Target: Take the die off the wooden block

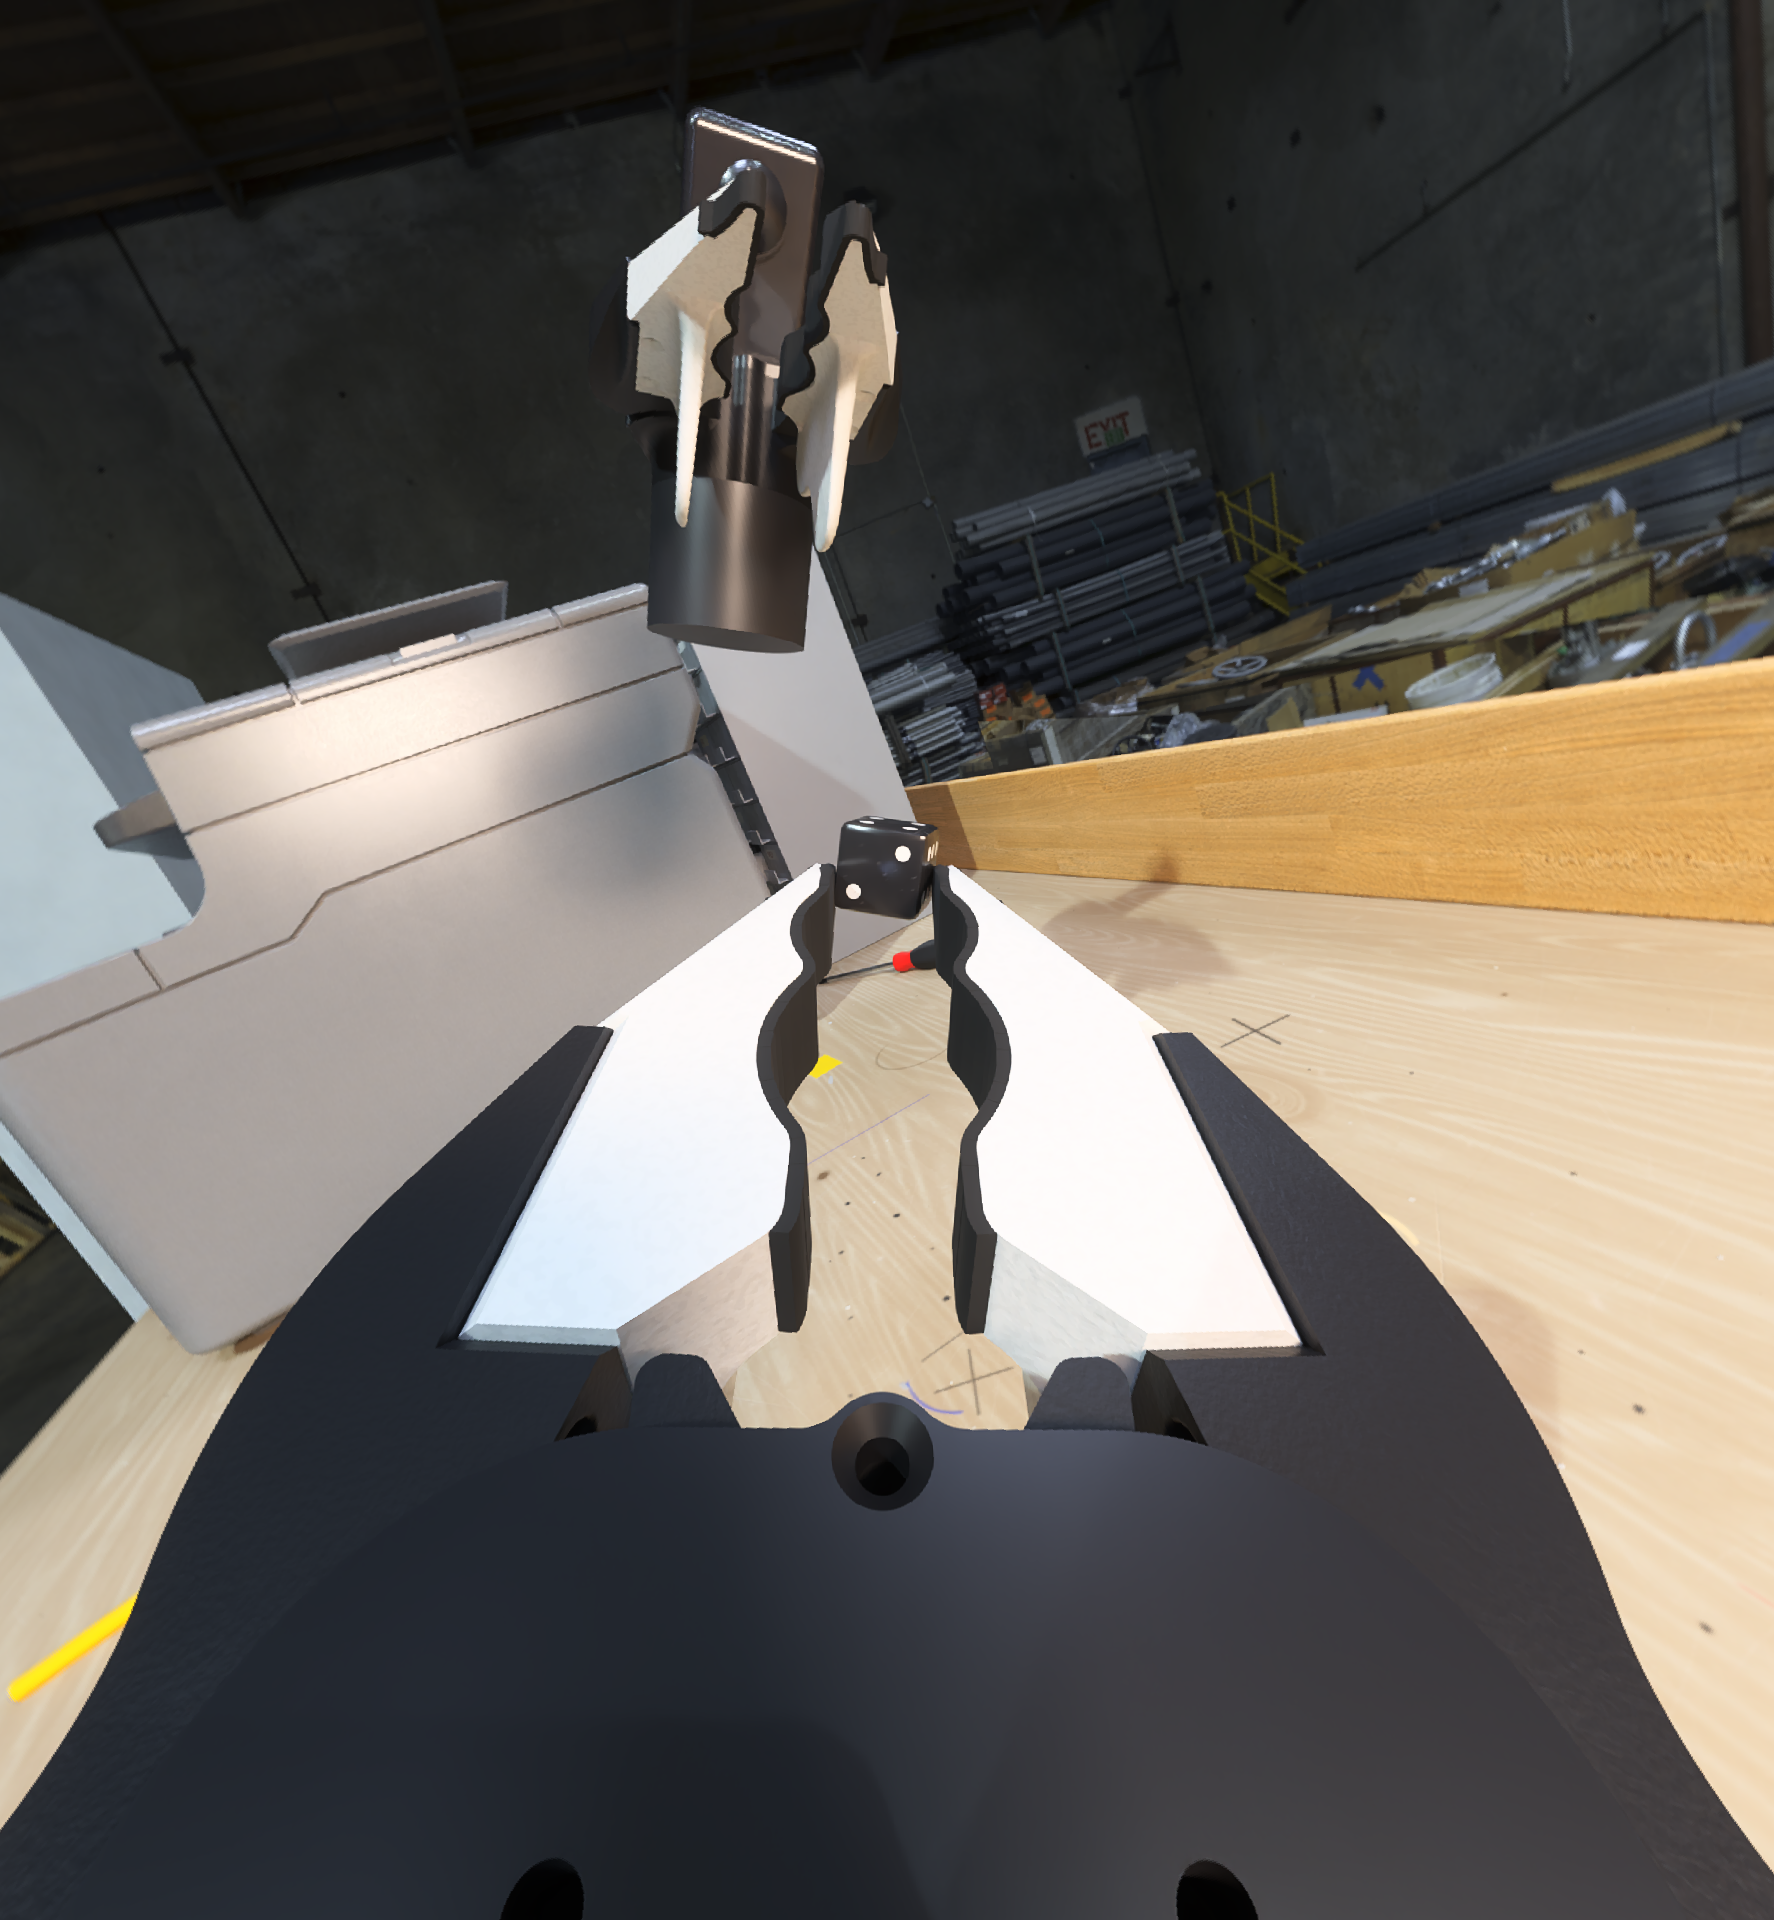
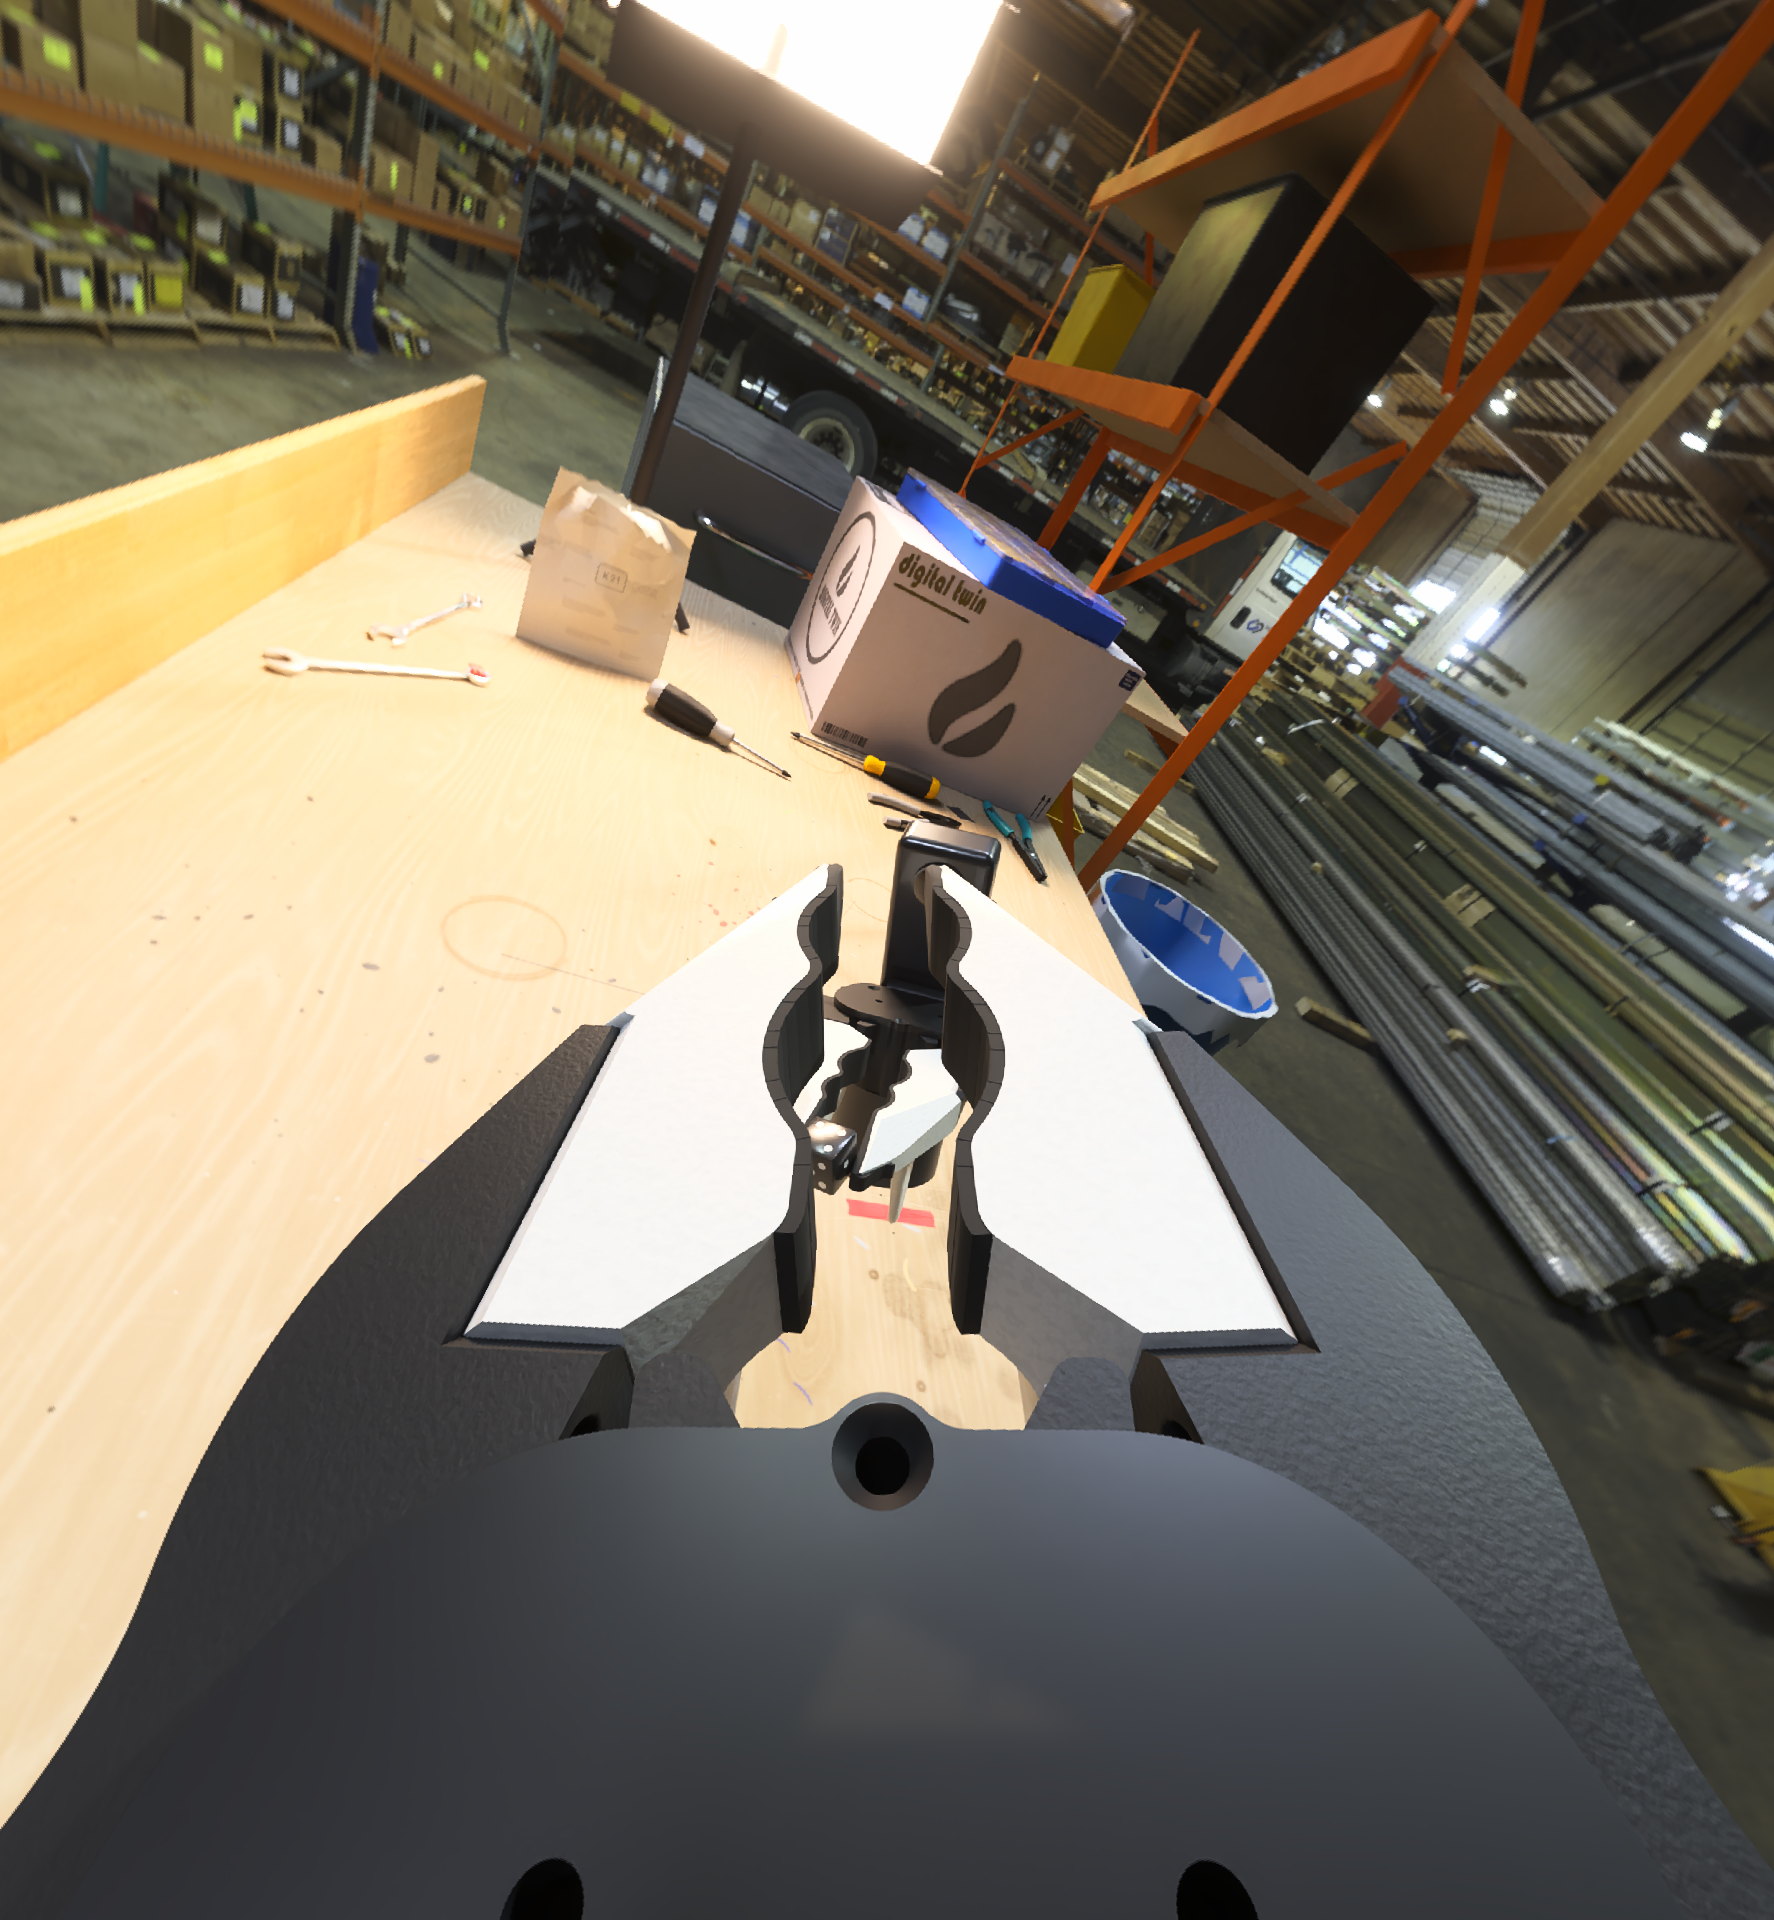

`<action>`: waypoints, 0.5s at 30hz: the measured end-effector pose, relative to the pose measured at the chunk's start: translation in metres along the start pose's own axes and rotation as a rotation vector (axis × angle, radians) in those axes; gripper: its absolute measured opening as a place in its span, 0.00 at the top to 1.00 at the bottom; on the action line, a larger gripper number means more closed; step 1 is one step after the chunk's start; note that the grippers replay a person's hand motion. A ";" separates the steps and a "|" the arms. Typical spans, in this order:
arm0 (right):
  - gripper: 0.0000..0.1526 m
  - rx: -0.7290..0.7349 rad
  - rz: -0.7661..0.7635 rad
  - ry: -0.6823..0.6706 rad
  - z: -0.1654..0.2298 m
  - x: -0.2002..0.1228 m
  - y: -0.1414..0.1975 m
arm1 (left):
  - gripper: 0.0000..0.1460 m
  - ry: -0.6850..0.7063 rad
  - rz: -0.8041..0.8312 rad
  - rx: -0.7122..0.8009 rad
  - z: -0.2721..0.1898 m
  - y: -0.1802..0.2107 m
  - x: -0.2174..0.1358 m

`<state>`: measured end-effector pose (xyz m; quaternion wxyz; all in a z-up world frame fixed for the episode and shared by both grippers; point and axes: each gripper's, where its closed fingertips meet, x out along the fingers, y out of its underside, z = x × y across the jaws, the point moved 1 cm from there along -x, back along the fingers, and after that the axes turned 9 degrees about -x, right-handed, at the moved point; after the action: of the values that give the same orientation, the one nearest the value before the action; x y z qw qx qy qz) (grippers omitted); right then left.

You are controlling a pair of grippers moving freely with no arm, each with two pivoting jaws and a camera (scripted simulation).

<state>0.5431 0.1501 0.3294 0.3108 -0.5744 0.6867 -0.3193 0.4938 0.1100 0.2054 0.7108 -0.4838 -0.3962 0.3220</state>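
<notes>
A black die (image 1: 885, 871) with white pips sits between the fingertips of my left gripper (image 1: 881, 881), which is shut on it and holds it above the table. In the right wrist view the die (image 2: 829, 1158) hangs over a red mark (image 2: 888, 1210) on the tabletop, with a left finger (image 2: 914, 1132) beside it. A long light wooden block (image 1: 1382, 790) lies along the table's far side, apart from the die; it also shows in the right wrist view (image 2: 187, 551). My right gripper (image 2: 891, 883) is open and empty; it hovers high above the die in the left wrist view (image 1: 755, 528).
A large grey machine (image 1: 343, 935) stands at the left, with a red-tipped tool (image 1: 909, 958) near it. A cardboard box (image 2: 966, 675), a paper bag (image 2: 602, 582), wrenches (image 2: 374, 665) and screwdrivers (image 2: 717, 727) lie farther along. A blue bucket (image 2: 1184, 966) stands past the table's right edge.
</notes>
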 end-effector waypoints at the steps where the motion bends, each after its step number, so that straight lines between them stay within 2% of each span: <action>1: 0.90 -0.025 0.005 -0.006 0.004 0.001 -0.003 | 0.87 0.008 0.004 0.017 -0.002 -0.001 0.000; 7: 0.90 -0.176 0.004 -0.031 0.024 0.009 -0.021 | 0.87 0.055 -0.001 0.095 -0.013 -0.010 0.001; 15: 0.89 -0.288 0.031 -0.045 0.041 0.012 -0.034 | 0.87 0.114 0.011 0.112 -0.025 -0.014 0.008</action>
<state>0.5942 0.1304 0.3308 0.2454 -0.6094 0.7270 -0.1995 0.5209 0.1008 0.2155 0.7564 -0.4631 -0.3339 0.3193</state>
